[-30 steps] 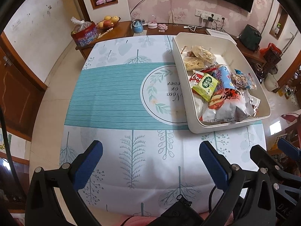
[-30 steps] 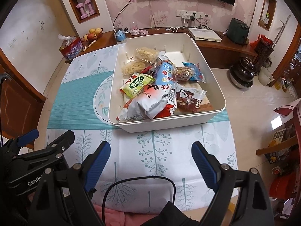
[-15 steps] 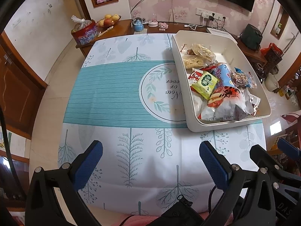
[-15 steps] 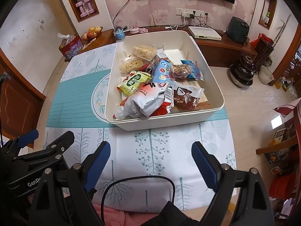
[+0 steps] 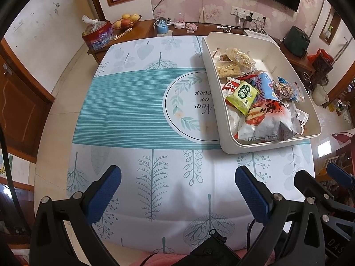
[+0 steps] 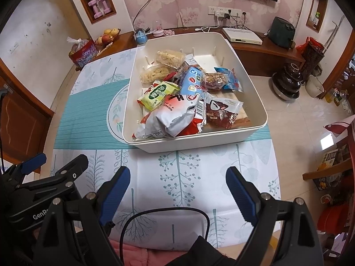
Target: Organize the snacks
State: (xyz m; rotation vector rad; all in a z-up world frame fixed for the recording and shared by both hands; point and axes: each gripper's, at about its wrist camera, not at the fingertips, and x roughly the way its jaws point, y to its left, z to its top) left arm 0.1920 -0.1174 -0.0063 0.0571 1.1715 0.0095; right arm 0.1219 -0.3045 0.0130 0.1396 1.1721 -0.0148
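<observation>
So the snacks [image 6: 177,95] are all piled loose in the white bin [image 6: 250,130], which sits on the tablecloth [image 5: 133,110] straight ahead of my right gripper [image 6: 177,186] and ahead and off to the right of my left gripper [image 5: 177,184]. It's a jumble: a big white and red bag [image 6: 175,115] nearest the jaws, a green packet [image 6: 157,95] lying on top of it, a blue pack [image 6: 190,82] and 2 clear bags of pale crackers [image 6: 162,66] toward the far wall. I can't spot a single packet out on the cloth.

Both grippers have their jaws spread wide with nothing between them, hovering over the near edge of the table.

Honestly this fits 2 readings: everything gathered into the bin and the job basically wrapped, or a messy heap waiting to be sorted along those little divider slots [image 6: 193,51]. Can't call it from here.
</observation>
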